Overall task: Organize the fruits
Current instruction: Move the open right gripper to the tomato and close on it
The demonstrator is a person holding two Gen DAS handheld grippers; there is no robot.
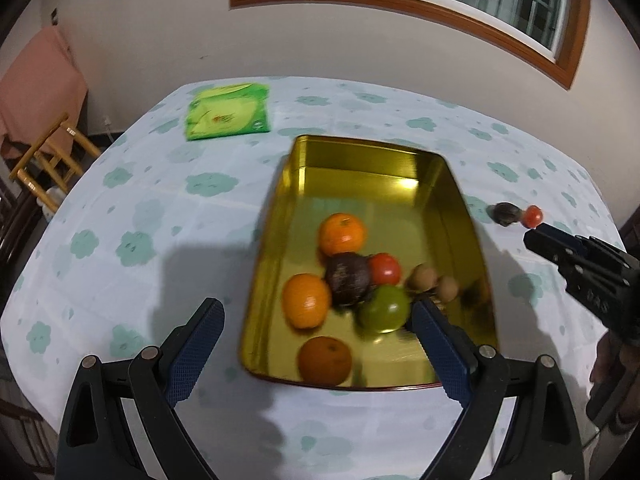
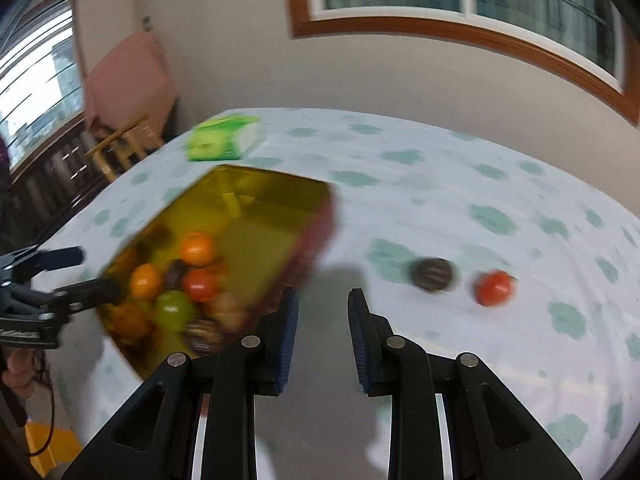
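My right gripper (image 2: 323, 312) has its fingers drawn in as close as they go, a small gap left between the pads and nothing in it. Beyond it, at about one o'clock in its view, a dark fruit (image 2: 434, 274) and a tomato (image 2: 495, 287) lie loose on the bench (image 2: 460, 168), just beside each other. At ten o'clock sits the tin (image 2: 316, 216), already holding oranges, a green fruit and others, blurred here. My left gripper (image 1: 316, 316) is spread wide and empty, hovering over the tin's near end above the green fruit (image 1: 385, 308) and an orange (image 1: 306, 300). I judge the step in hand to be fetching the two stragglers. Next I would need to part the right fingers, bring them down around the dark fruit and close gently, since round fruit may roll away.
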